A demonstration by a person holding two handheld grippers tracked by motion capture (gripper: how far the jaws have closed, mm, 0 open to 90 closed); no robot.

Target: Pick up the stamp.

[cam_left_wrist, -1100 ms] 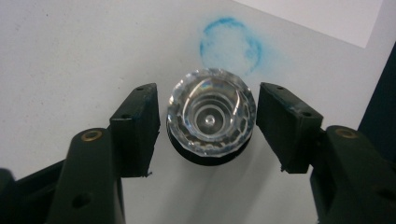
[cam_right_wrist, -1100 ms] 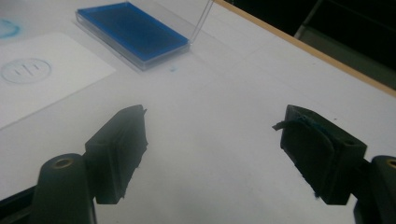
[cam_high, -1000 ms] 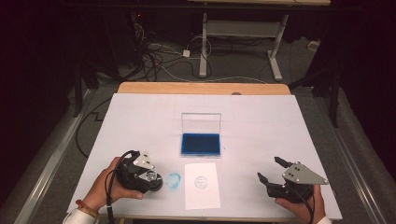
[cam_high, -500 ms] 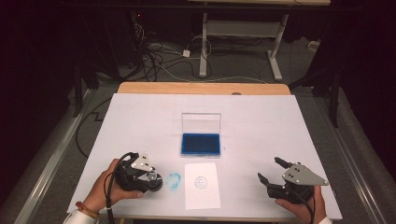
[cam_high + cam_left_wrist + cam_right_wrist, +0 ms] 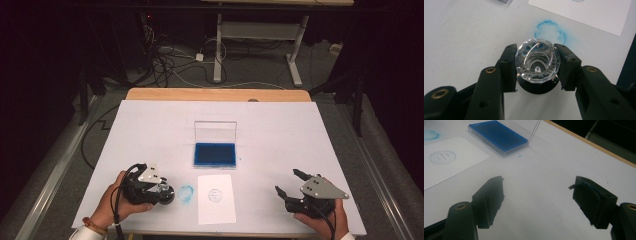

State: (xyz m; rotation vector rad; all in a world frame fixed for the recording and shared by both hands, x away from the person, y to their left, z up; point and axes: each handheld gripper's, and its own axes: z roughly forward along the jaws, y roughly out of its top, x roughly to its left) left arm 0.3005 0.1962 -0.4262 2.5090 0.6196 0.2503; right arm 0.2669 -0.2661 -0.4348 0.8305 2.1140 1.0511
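A person sits at a white counter (image 5: 150,130), holding a claw in each hand. The left claw (image 5: 537,67) is clamped on a clear, faceted stamp (image 5: 537,62), its pads pressing both sides, at the near left of the counter. Just right of it lies a blue ink ring (image 5: 186,193) smudged on the counter, then a white card (image 5: 216,198) bearing a faint round print. Beyond the card sits an open blue ink pad (image 5: 215,154) with its clear lid upright. The smooth stamp could likely slip or twist in the pads, and any wet ink could smear the counter again or blur the card's print. The right claw (image 5: 539,203) rests at the near right, spread wide, holding nothing.
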